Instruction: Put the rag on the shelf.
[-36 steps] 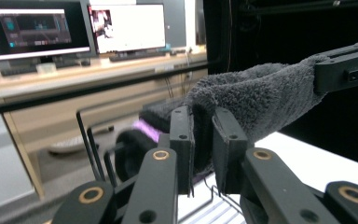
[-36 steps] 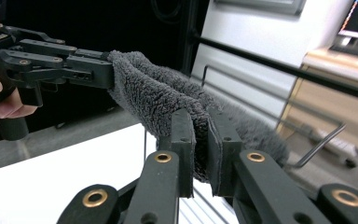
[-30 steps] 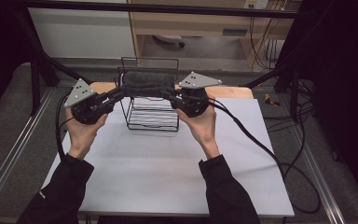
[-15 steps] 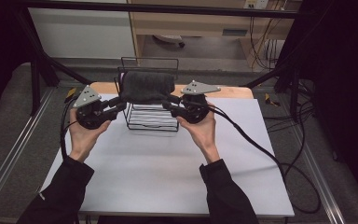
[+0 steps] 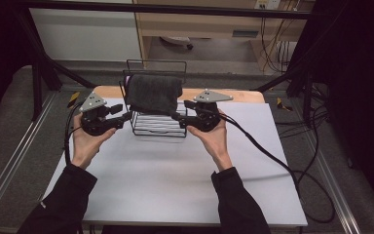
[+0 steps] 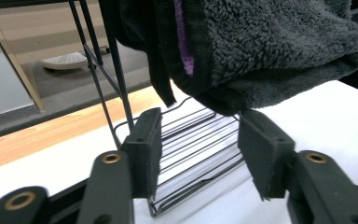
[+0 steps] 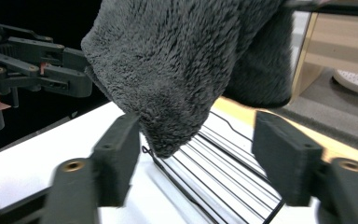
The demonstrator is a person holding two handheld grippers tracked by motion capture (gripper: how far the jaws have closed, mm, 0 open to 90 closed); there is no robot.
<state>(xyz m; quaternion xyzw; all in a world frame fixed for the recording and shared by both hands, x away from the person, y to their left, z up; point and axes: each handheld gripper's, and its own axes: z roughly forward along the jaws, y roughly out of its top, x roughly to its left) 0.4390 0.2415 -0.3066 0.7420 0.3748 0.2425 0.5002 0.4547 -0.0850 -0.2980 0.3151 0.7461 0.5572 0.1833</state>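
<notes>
1. There is one dark grey fluffy towel [image 5: 154, 92], folded and draped over the top bar of one black wire rack [image 5: 157, 117], so it hangs down on both sides.
2. The rack stands toward the far edge of one white table top [image 5: 175, 175], between two hand-held black two-jaw grippers.
3. The left gripper [image 5: 125, 116] sits just beside the rack's left side, below the towel's left edge.
4. Its jaws have just been opening and now stand spread; in the left gripper view the towel's lower fold [image 6: 261, 60] hangs just above the gap, grazing or nearly grazing the top of the right pad [image 6: 263, 149]. No pad presses on the cloth.
5. The right gripper [image 5: 179, 117] is at the rack's right side, under the towel's right edge.
6. Its jaws have also just been opening and stand wide; in the right gripper view a towel corner [image 7: 168, 135] droops between them, close beside the left pad [image 7: 119, 154], not pinched.
7. A purple strip [image 6: 185, 42] shows in the towel's folds.
8. Each gripper carries one grey three-cornered plate and one trailing cable.
</notes>
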